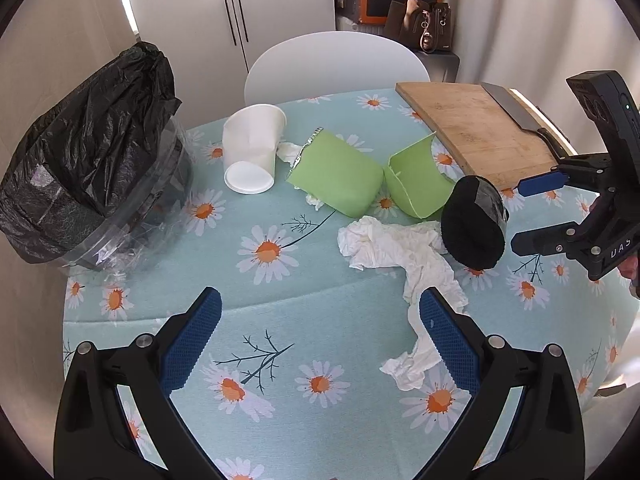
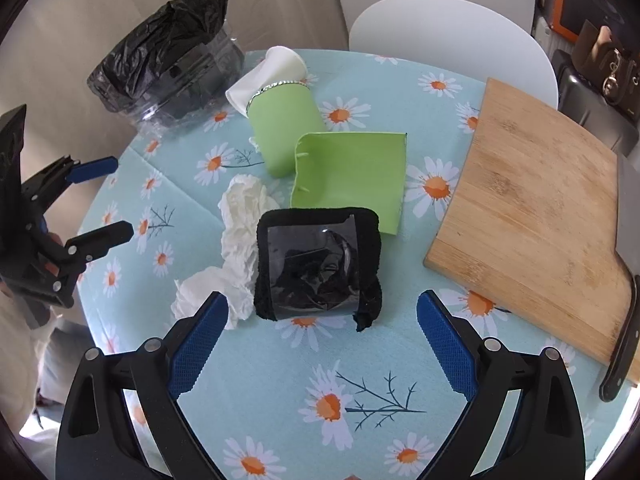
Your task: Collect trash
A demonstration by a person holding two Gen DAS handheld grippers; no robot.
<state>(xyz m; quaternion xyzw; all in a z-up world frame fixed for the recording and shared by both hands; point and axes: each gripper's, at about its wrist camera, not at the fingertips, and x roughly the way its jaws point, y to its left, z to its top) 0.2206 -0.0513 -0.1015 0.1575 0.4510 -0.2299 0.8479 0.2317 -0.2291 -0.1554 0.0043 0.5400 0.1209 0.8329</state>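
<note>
A bin lined with a black bag [image 1: 92, 160] [image 2: 172, 64] stands at the table's left edge. Loose on the cloth lie a tipped white paper cup [image 1: 252, 148] [image 2: 276, 72], a green carton [image 1: 336, 176] [image 2: 284, 128], a cut-off green piece [image 1: 420, 184] [image 2: 352, 172], crumpled white tissue [image 1: 400, 248] [image 2: 240, 232] and a black taped bundle [image 1: 474, 224] [image 2: 320, 264]. My left gripper [image 1: 320, 300] [image 2: 124, 197] is open over bare cloth, its right finger beside the tissue's tail. The right gripper [image 2: 322, 298] [image 1: 517, 216] is open just short of the bundle.
A bamboo cutting board [image 1: 480, 128] [image 2: 532, 216] with a cleaver [image 1: 516, 108] [image 2: 628, 280] on it takes up the right side of the round table. A white chair [image 1: 336, 60] [image 2: 452, 36] stands behind the table.
</note>
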